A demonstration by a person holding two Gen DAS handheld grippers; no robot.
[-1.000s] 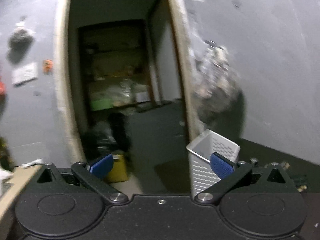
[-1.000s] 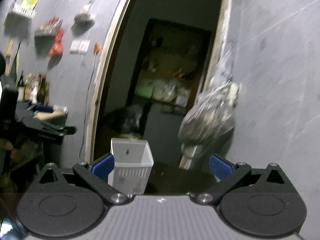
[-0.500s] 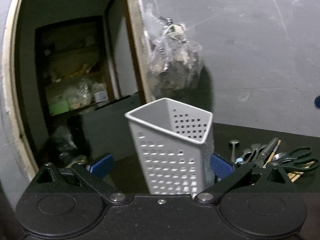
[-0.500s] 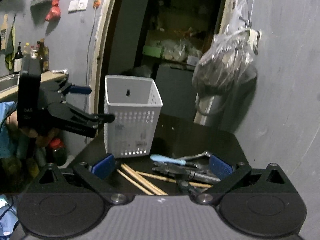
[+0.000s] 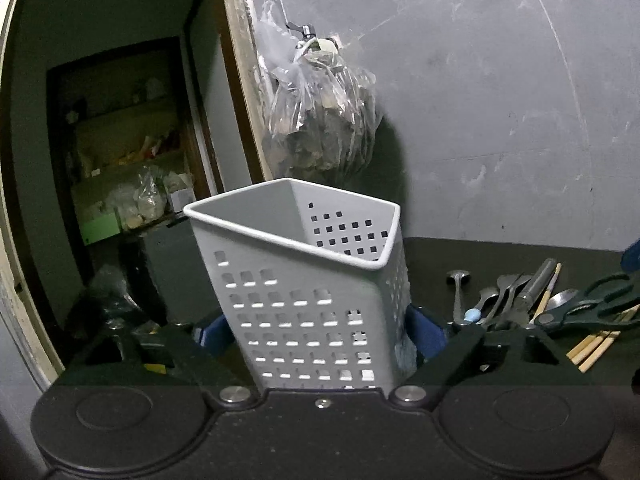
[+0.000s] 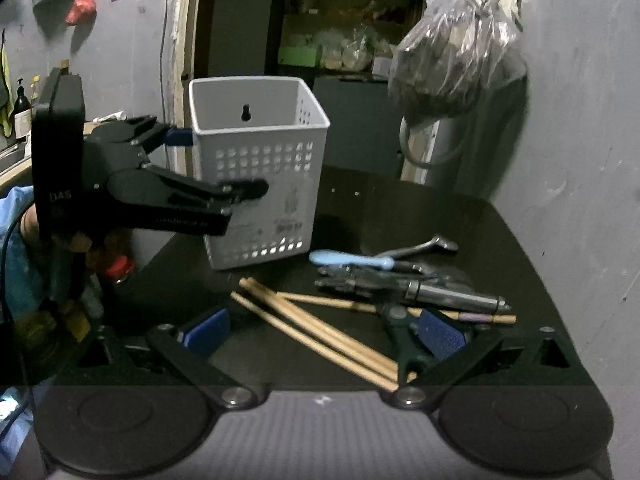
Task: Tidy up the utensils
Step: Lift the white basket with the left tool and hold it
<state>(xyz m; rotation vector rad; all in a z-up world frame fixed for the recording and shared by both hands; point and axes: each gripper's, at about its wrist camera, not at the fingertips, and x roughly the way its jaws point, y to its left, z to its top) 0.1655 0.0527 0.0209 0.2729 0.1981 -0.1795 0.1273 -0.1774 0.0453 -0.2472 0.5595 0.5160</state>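
My left hand-held gripper (image 5: 316, 332) clamps the white perforated plastic basket (image 5: 304, 280).
Its jaws have just been closing on the basket, upright on the black bench (image 6: 460, 216); my right hand-held gripper (image 6: 324, 332) gapes above wooden chopsticks (image 6: 320, 332).

Left gripper (image 5: 316, 334): black linkage body, blue pads. Jaws have just been closing; one pad sits at each lower side of the white basket (image 5: 304, 280), which stands between them, pads against its walls. Pointed roughly level. From the right wrist view it reaches in from the left edge, a hand beneath it beside a blue sleeve.

Right gripper (image 6: 324, 334): same build, grey ribbed body, blue fingers (image 6: 206, 330) spread wide apart. Tilted downward. Nothing gripped.
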